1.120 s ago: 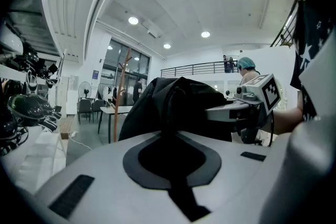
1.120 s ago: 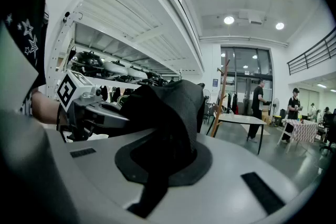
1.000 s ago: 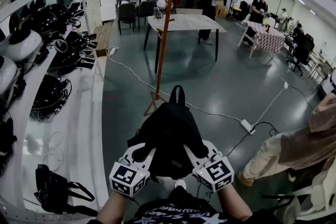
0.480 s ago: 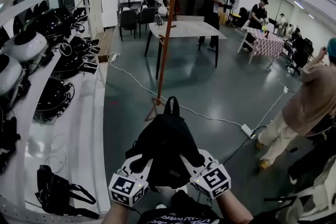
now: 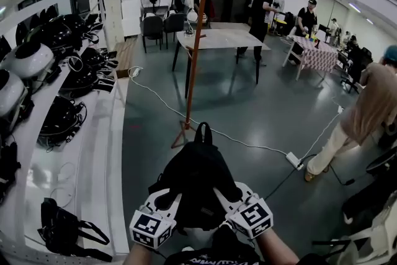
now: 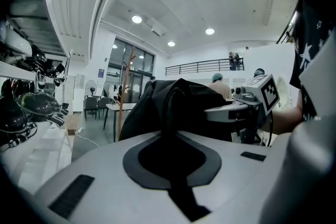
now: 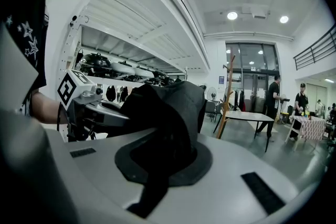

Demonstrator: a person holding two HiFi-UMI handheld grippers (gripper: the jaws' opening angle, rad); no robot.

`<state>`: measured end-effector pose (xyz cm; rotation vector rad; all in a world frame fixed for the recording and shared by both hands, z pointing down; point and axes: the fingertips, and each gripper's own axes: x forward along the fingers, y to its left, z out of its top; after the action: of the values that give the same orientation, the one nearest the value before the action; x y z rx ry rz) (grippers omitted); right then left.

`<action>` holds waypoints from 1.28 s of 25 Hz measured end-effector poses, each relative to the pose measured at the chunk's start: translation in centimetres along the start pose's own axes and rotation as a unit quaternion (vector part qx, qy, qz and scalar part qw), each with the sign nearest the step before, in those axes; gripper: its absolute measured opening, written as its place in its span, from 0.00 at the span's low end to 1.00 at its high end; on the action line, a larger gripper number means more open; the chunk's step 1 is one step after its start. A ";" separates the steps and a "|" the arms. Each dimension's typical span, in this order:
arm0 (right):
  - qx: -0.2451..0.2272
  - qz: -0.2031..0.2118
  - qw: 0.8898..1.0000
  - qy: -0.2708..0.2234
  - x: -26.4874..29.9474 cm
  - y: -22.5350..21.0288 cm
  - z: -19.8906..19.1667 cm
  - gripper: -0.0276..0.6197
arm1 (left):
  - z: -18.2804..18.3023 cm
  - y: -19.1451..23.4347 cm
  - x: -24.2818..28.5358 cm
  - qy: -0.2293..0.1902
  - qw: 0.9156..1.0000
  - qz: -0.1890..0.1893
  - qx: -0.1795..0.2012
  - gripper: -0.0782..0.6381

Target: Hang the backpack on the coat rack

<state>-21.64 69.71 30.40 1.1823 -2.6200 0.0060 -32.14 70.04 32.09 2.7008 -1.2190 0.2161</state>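
Holding black backpack [image 5: 197,167] up off grey floor [image 5: 260,102], low in head view. Clenching both tongs on its fabric: left gripper [image 5: 166,186] at lower left side, right gripper [image 5: 231,188] at lower right. Facing orange coat rack [image 5: 196,40], well apart ahead, beside white table [image 5: 220,37]. Passing white shelf [image 5: 93,152] of black gear at left.

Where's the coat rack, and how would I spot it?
On the grey floor mid-hall stands a pale table. Just before it rises the coat rack: a tall, slim orange-brown pole on splayed feet, with pegs up top, taller than everything around it.
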 end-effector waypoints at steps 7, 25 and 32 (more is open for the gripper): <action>0.020 0.010 0.999 -0.023 0.5 -9.1 -1.1 0.07 | 2.3 -0.8 8.7 0.008 1.000 0.010 0.020 0.15; 0.008 -0.047 0.998 -0.028 -3.5 -34.5 -4.7 0.07 | 5.9 -8.2 34.2 0.035 0.997 -0.060 0.028 0.15; 0.033 -0.062 0.998 -0.003 -1.0 -39.8 -7.3 0.07 | 5.2 -6.6 40.8 0.059 0.994 -0.088 0.032 0.15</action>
<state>10.10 44.72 33.01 1.3667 -2.5648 0.0661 -0.12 43.54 34.55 2.7846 -0.9515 0.3896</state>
